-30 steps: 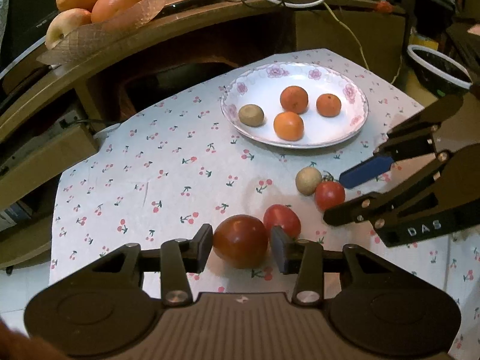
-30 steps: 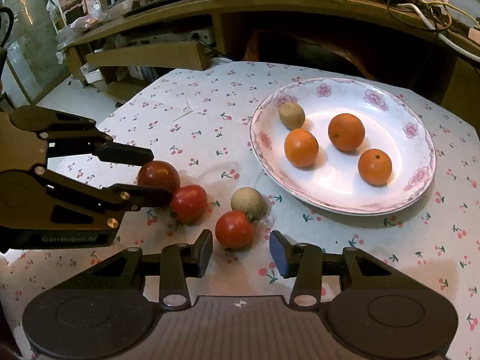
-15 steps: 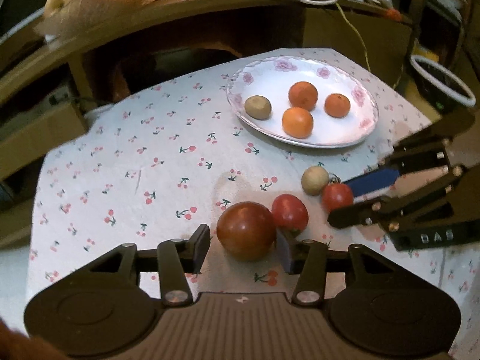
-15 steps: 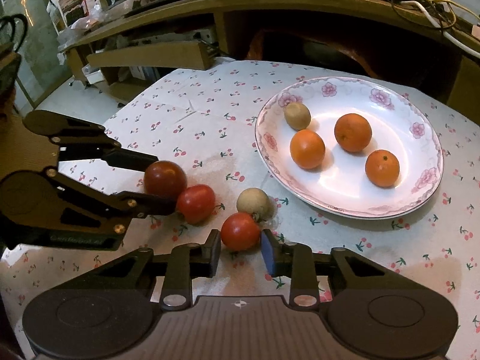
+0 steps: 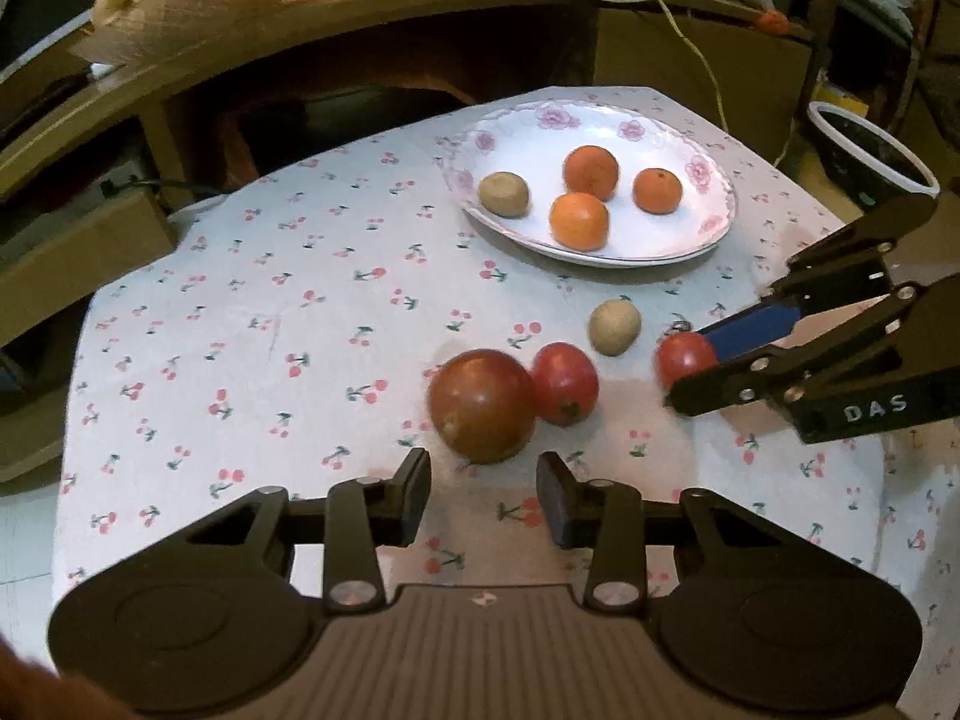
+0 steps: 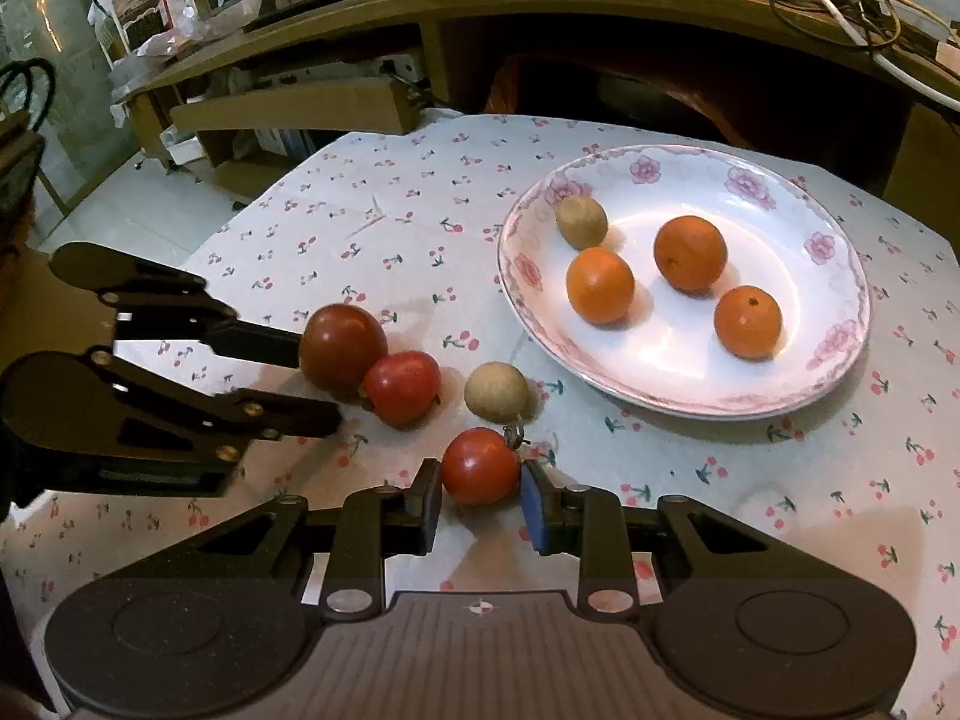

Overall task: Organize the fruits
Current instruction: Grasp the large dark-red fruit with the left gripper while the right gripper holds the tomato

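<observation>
Fruits: four loose ones on the cherry-print tablecloth (image 5: 252,312), the rest already on the plate, going left to right below.
Big dark tomato (image 5: 482,405): sits just ahead of the left gripper (image 5: 485,492), right in line with the gap but not between the fingers. It touches the next tomato.
Left gripper: released, jaws wide apart, gripping nothing.
Medium red tomato (image 5: 566,383): just right of the big one, ahead and a bit right of the left claw.
Kiwi on the cloth (image 6: 497,391): just past the right gripper (image 6: 481,501), slightly beyond the small tomato, near its stem.
Small red tomato (image 6: 481,465): right between the right claw's fingers, both pads (image 6: 533,504) pressed against its sides. It looks like it's resting on the cloth, can't say for sure.
Right gripper: clenched on that small tomato.
Floral plate (image 6: 840,324): well ahead and to the right of the right claw, holding a second kiwi (image 6: 580,221) and three oranges (image 6: 600,285).
</observation>
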The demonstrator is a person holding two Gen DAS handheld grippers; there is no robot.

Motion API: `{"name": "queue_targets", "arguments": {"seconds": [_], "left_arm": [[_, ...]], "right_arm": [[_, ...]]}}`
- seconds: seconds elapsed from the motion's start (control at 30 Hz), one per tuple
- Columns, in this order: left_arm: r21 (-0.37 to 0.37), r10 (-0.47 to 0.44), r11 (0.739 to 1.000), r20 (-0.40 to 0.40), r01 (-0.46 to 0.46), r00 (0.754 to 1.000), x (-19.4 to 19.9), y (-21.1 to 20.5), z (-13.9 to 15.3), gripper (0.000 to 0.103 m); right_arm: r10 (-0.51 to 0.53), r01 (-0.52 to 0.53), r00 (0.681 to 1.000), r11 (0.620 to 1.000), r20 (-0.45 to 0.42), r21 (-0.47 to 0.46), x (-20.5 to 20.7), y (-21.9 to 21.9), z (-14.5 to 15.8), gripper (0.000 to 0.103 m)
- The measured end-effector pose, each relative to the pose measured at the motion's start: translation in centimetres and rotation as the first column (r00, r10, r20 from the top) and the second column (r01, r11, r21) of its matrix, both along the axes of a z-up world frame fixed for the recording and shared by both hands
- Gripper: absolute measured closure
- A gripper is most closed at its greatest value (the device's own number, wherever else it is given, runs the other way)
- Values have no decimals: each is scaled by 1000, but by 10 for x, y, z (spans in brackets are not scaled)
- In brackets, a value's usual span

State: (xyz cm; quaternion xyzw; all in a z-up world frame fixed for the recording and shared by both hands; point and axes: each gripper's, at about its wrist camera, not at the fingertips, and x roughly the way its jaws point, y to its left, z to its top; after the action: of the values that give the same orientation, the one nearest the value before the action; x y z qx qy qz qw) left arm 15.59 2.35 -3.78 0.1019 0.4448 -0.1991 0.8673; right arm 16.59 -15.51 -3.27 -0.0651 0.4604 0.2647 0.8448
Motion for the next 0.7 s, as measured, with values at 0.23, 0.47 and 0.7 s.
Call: {"name": "queue_targets", "arguments": {"seconds": [0.23,0.47,0.7], "left_arm": [[-10,-12,1000,28,13,1000,12,-3,1,54],[56,-63,997,55,60,997,29,-20,-10,46],[36,-50,998,38,49,998,26,-26,-9,57]], "right_arm": [[-5,5,1000,1000,-5,-7,-1,3,0,73],[2,-2,1000,1000,-17,8,1,1,-1,73],[-3,4,1000,1000,-21,15,0,-8,0,73]]}}
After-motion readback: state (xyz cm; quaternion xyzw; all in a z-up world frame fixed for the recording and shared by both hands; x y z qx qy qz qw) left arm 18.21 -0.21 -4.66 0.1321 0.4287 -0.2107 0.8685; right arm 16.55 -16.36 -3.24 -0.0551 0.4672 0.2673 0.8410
